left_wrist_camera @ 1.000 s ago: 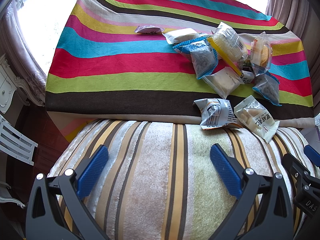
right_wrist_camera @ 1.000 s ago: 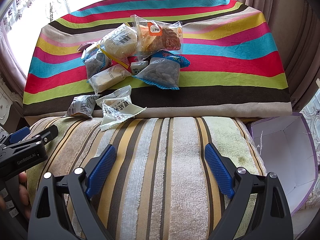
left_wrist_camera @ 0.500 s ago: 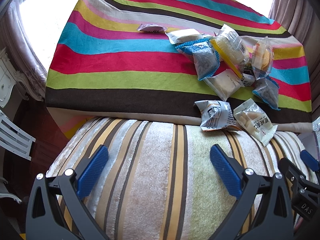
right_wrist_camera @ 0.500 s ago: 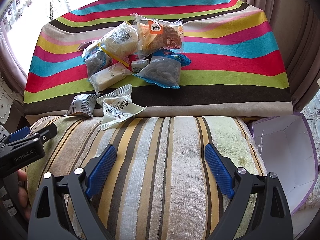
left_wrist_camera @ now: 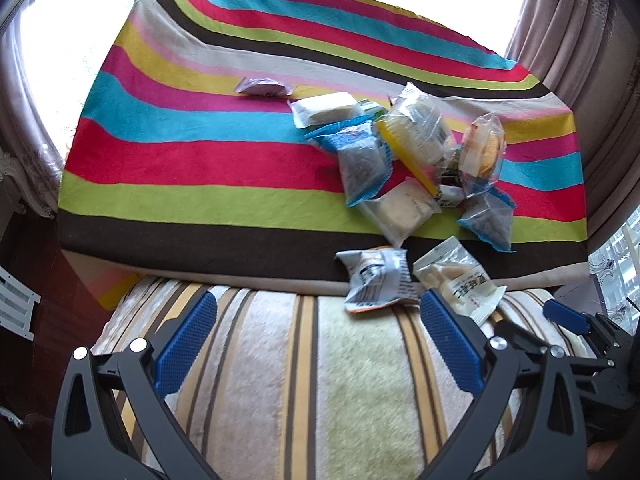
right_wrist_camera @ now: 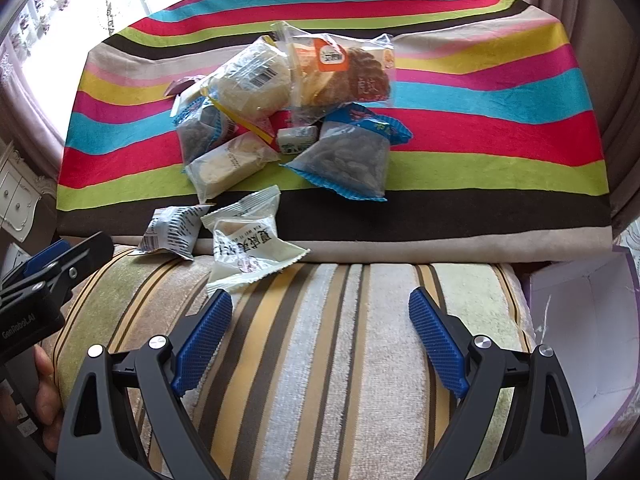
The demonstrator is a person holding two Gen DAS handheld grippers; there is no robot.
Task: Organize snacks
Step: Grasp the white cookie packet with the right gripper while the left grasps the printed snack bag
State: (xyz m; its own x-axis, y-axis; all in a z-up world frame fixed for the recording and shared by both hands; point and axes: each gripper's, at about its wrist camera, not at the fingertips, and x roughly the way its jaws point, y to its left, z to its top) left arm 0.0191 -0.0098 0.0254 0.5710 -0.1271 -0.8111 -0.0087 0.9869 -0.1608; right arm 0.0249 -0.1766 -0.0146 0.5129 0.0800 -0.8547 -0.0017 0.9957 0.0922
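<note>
I see glossy, crinkled plastic on the snack packets [right_wrist_camera: 256, 248], a smooth matt striped cloth [right_wrist_camera: 480, 112] beneath them, and a fuzzy, rough towel [right_wrist_camera: 320, 360] nearer me. My grippers' pads [right_wrist_camera: 204, 340] look ribbed blue rubber, arms matt black plastic.

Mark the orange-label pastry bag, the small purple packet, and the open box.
orange-label pastry bag [right_wrist_camera: 340, 74], right wrist view, on the brown pastry under the label
small purple packet [left_wrist_camera: 262, 87], left wrist view, middle of the wrapper
open box [right_wrist_camera: 580, 320], right wrist view, on its white inner wall

Both wrist views face forward over striped cushion [left_wrist_camera: 320, 360]; share snack pile [right_wrist_camera: 280, 120].
</note>
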